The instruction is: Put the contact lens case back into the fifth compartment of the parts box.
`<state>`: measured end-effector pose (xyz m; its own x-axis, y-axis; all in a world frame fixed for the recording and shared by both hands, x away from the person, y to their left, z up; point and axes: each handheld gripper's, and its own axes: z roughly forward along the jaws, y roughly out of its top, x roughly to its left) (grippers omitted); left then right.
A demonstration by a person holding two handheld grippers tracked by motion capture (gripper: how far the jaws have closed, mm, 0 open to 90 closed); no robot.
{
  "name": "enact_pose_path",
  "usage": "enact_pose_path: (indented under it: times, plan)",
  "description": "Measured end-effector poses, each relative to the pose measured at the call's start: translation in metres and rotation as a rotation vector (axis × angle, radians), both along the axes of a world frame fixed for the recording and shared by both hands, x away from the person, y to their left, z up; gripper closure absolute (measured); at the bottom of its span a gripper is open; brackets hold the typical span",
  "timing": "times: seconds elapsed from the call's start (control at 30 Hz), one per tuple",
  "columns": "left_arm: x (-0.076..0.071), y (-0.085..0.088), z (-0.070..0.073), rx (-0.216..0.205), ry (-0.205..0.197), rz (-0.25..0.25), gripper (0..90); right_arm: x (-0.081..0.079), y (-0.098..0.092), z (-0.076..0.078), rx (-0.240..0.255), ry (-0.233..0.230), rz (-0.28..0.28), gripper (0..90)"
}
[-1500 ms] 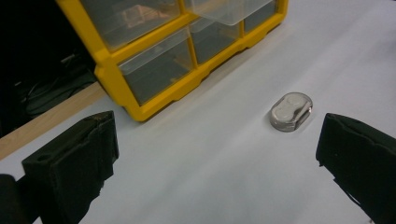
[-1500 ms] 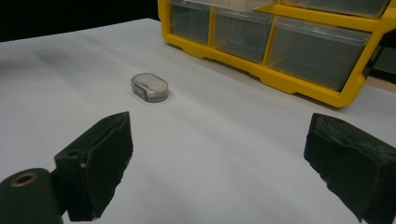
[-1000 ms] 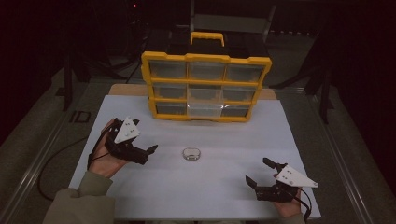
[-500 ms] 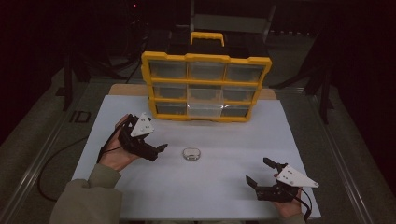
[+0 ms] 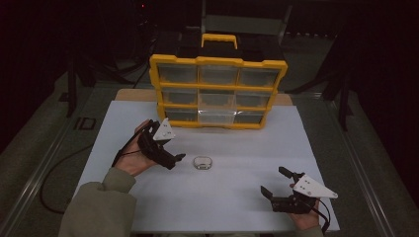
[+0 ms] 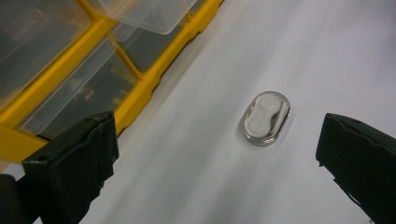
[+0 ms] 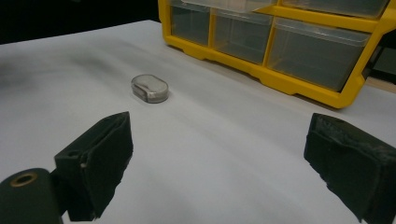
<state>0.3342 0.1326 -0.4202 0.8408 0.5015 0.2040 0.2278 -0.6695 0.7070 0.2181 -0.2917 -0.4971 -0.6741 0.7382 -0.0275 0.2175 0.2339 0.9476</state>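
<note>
A small clear oval case point(image 5: 202, 162) with two round white pieces inside lies on the white table top point(image 5: 237, 197). My left gripper point(image 5: 175, 160) is open just left of it, jaws pointing at it. In the left gripper view the case point(image 6: 267, 117) lies ahead between the spread jaws of the left gripper point(image 6: 217, 135), nearer the right one and untouched. My right gripper point(image 5: 273, 181) rests open and empty near the front right of the table. From the right gripper point(image 7: 219, 135) the case point(image 7: 149, 88) lies farther off to the left.
A yellow drawer organiser point(image 5: 217, 91) with clear drawers and a handle stands at the back of the table. Its bottom middle drawer point(image 5: 217, 117) is pulled out a little. The organiser point(image 6: 140, 88) is close on the left gripper's left, and the organiser point(image 7: 280, 81) lies beyond the right gripper.
My left gripper has moved right and forward across the table, up to the clear case. The right gripper and the case have stayed where they were.
</note>
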Motion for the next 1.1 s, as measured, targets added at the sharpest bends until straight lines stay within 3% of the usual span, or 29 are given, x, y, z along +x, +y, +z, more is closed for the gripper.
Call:
enact_pose_path:
  times: [1.1]
  plan:
    - [0.022, -0.038, -0.018, 0.131, 0.075, -0.100, 0.0, 0.000, -0.002, 0.000, 0.005, -0.002, -0.002, 8.0]
